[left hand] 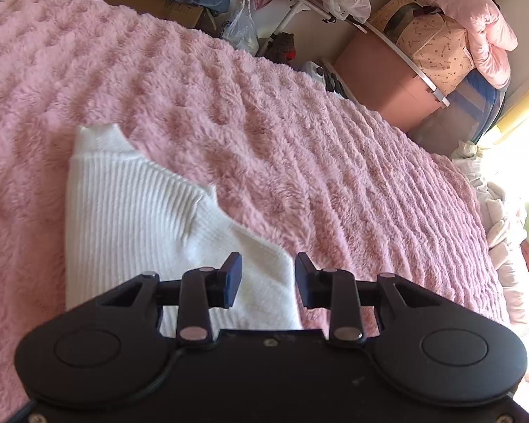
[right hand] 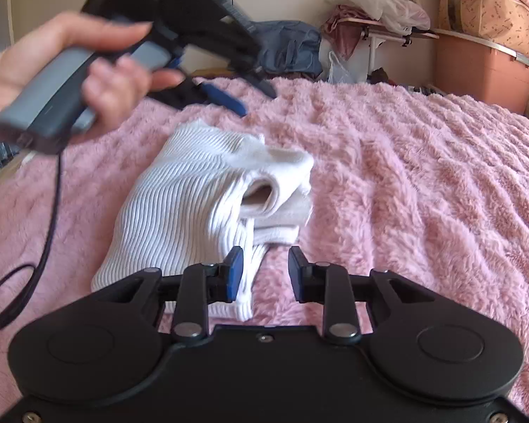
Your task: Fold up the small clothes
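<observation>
White ribbed knit garment loosely bundled on pink fluffy bed blanket. Left gripper and right gripper both parted, empty. Risk: stacked folds slumping apart if nudged.

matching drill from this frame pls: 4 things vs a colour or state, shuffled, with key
Column 1:
1. ribbed garment
2. fluffy blanket
3. left claw
4. storage box

Column 2:
A. open, nothing between its fingers
B. salmon pink, standing past the bed's far edge
C. white, folded over on the bed
D. pink, spread across the bed under the garment

Pairs: 1-C, 2-D, 3-A, 4-B

The right claw is open too, over the garment's near edge.
</observation>
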`<state>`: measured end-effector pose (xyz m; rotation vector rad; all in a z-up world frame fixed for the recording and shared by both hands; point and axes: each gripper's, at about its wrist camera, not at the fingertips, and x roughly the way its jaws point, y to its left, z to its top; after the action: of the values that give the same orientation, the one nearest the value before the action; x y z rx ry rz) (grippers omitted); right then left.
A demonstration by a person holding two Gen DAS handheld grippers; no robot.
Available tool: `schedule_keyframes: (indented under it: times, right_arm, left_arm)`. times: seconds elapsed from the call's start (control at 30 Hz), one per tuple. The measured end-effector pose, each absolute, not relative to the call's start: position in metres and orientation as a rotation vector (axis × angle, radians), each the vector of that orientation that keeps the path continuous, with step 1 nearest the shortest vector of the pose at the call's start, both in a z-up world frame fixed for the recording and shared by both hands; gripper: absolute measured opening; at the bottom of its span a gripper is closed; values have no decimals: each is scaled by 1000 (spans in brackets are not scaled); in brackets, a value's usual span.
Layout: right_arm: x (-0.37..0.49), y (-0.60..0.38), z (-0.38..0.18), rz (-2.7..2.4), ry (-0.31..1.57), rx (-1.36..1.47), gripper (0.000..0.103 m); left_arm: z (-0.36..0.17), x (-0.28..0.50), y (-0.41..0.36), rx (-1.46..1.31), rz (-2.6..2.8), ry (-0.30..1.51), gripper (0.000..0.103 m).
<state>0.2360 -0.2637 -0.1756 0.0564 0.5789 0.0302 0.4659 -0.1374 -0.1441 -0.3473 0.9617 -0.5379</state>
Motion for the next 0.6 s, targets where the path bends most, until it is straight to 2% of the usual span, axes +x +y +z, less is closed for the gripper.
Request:
schedule_keyframes:
  times: [0.03, 0.17, 0.33, 0.6]
  right_arm:
    - [240, -270, -170, 29, 559, 66, 30]
    - [261, -282, -158, 131, 498, 89, 30]
    - [293, -268, -162, 220, 452, -26, 30]
    - [329, -266, -197, 211, 574, -62, 30]
  left_arm:
    - [-146, 453, -127, -342, -539, 956, 32]
    - [-158, 415, -104, -326, -525, 960, 32]
    - [-180, 392, -104, -310, -534, 981, 32]
    - [-219, 389, -114, -290, -555, 1038, 33]
